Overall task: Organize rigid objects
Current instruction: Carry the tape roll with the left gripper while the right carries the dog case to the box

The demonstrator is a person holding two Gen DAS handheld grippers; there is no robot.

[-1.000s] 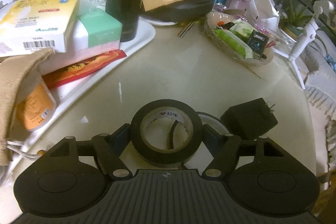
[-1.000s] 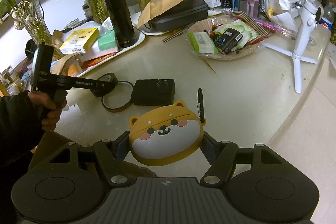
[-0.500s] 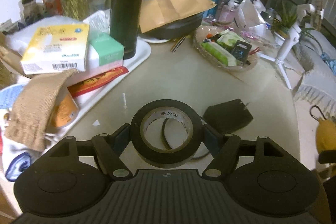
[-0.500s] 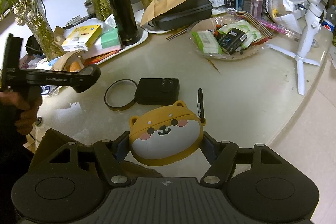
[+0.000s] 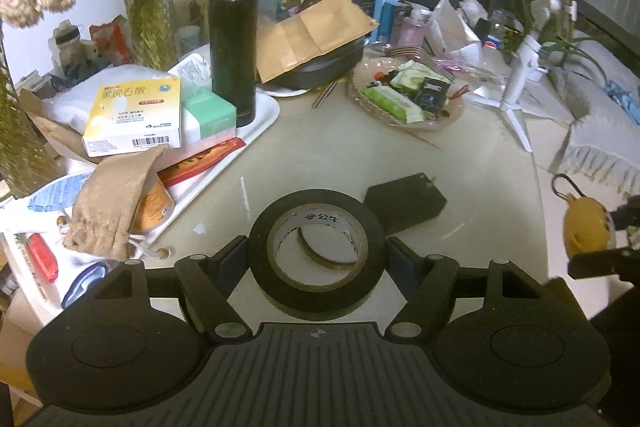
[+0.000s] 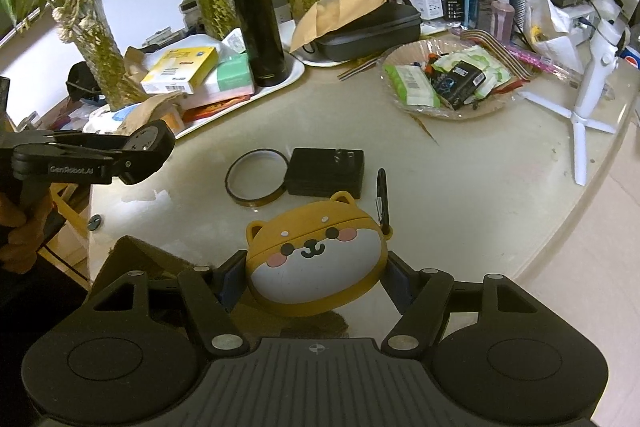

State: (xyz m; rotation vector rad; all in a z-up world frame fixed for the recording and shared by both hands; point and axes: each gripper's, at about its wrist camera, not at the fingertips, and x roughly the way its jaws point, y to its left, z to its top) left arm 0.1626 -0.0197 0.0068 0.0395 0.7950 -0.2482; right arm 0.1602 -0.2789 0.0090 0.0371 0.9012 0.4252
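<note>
My left gripper is shut on a black tape roll and holds it above the table. Through the roll's hole I see a thin amber tape ring lying on the table, beside a black power adapter. My right gripper is shut on a yellow dog-faced case with a black carabiner. The amber ring and the adapter lie just beyond it. In the right wrist view the left gripper's body hangs at the left in a person's hand; the roll is hidden there.
A white tray at the left holds boxes, a pouch and a black thermos. A glass dish of packets sits far right, a white tripod beyond it. Plant vases line the back. The table edge curves along the right.
My left gripper has risen and drawn back with the black tape roll, away from the amber ring and adapter. The right gripper with the dog case has barely moved.
</note>
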